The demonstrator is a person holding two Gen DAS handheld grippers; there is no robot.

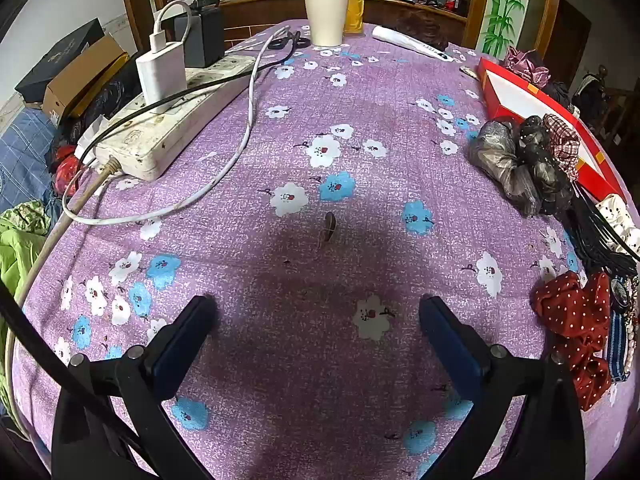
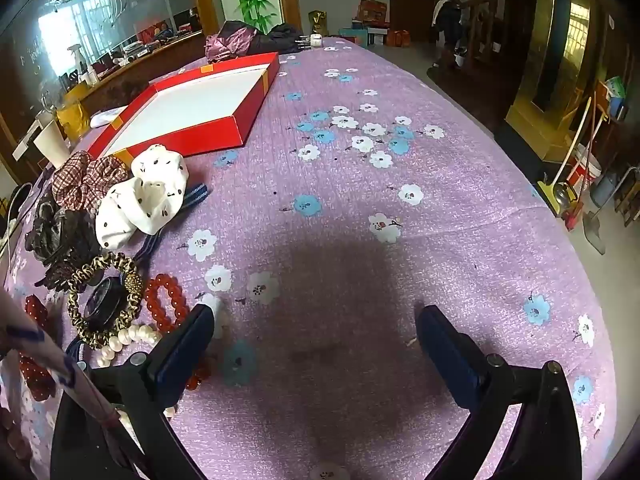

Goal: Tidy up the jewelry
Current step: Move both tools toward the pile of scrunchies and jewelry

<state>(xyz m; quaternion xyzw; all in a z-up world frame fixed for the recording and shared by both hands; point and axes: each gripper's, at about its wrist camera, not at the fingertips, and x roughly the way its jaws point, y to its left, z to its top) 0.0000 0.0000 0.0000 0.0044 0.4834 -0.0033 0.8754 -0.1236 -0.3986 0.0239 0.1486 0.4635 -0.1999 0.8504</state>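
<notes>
Left wrist view
Left gripper (image 1: 316, 312): jaws are seen spread wide, nothing between them, only the purple floral tablecloth (image 1: 360, 92) below.
Jewelry pile (image 1: 624, 312): found at the right edge of the frame, well off to the right of the jaws; one red dotted scrunchie (image 1: 576, 320) is nearest.
Red box (image 1: 520, 100): one, seen open and empty at upper right, beyond two dark scrunchies (image 1: 516, 164).
Other items: one power strip (image 1: 176, 120) at upper left, one white cup (image 1: 326, 16) at top centre.

Right wrist view
Right gripper (image 2: 314, 320): jaws are held wide apart, nothing gripped.
Pile position: clustered at lower left, just beside the left fingertip.
Counts: one red bead bracelet (image 2: 166, 300), one pearl strand (image 2: 128, 338), one leopard-print scrunchie (image 2: 105, 300) ringing a dark round piece, one white dotted scrunchie (image 2: 140, 200), one checked scrunchie (image 2: 86, 182).
Red box (image 2: 188, 112): lies at upper left, its long axis running diagonally away.
Nearer arm: the right is judged closer, the bead bracelet being the closest pick.
</notes>
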